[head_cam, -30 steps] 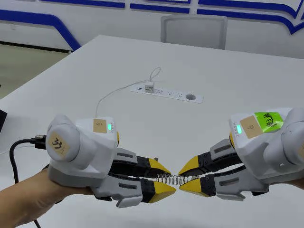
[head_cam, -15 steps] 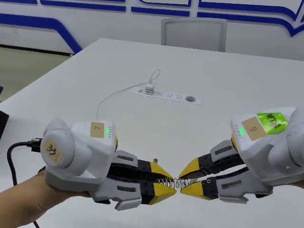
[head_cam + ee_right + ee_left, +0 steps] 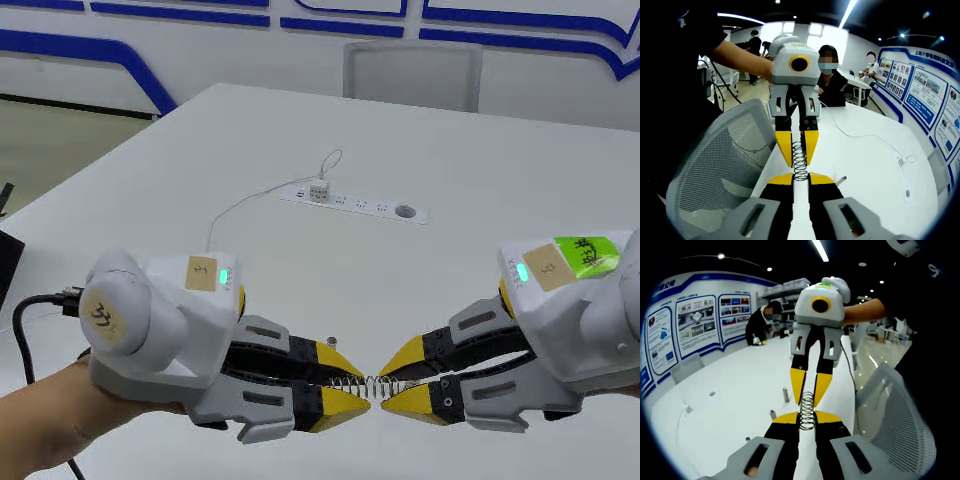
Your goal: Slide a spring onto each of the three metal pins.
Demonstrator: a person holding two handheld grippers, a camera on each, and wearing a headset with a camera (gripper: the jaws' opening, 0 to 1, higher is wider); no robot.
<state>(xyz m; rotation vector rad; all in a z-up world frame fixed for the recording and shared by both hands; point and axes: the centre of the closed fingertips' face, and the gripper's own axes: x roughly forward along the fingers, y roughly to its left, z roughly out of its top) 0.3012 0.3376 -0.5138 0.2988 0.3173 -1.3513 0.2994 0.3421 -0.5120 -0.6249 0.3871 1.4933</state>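
A small metal spring (image 3: 368,384) spans the gap between the two grippers, which meet tip to tip above the white table (image 3: 420,150). My left gripper (image 3: 357,385) is shut on one end and my right gripper (image 3: 386,385) is shut on the other. In the left gripper view the spring (image 3: 806,410) rises from my own yellow tips (image 3: 807,418) to the right gripper (image 3: 810,389). The right gripper view shows the spring (image 3: 799,160) the same way. Three short upright pins (image 3: 785,394) stand on the table beside the grippers; one pin (image 3: 326,344) peeks out behind the left fingers.
A white power strip (image 3: 352,200) with a plug and white cable lies mid-table. A grey chair (image 3: 412,70) stands at the far end. A black cable (image 3: 25,335) trails from the left gripper. A mesh chair back (image 3: 715,165) is close behind me; people sit farther back.
The two grippers have come closer together, so less of the spring shows between their tips. Both stay shut on it.
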